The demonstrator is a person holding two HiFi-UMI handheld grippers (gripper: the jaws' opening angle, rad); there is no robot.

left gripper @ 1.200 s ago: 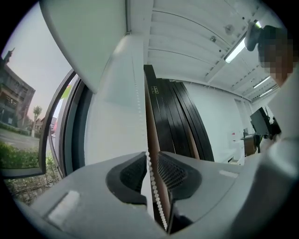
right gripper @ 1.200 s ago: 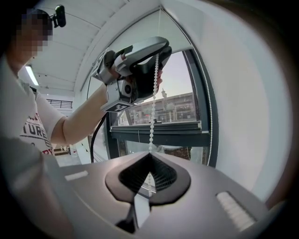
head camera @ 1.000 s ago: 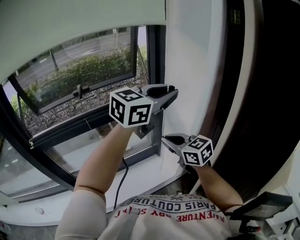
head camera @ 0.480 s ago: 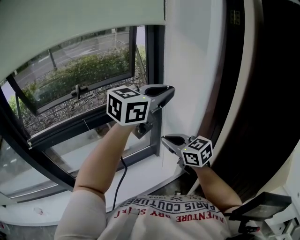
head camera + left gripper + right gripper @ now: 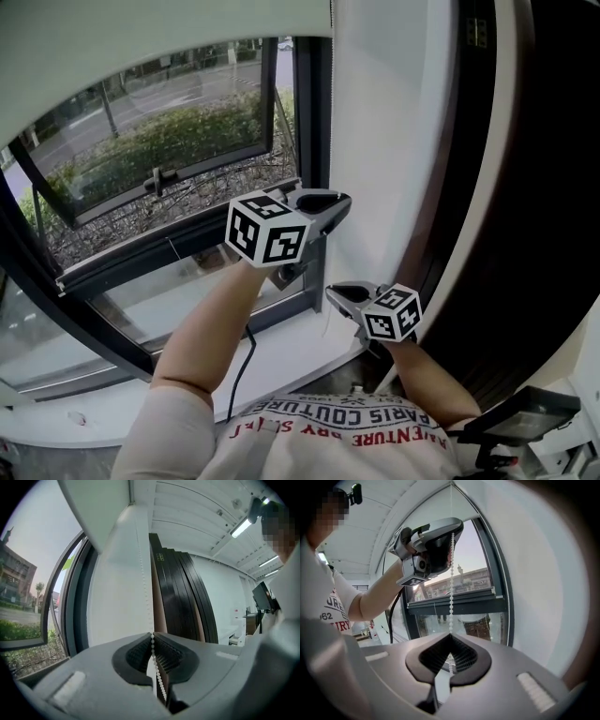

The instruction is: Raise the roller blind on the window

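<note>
Beside window frame, left gripper just clamped onto bead chain (right gripper pinching it below).

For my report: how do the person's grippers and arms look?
The left gripper and right gripper are grey with black ribbed pads; each carries a white cube with black square markers. A black cable hangs along the left forearm. The shirt is light, short-sleeved, with red lettering.
</note>
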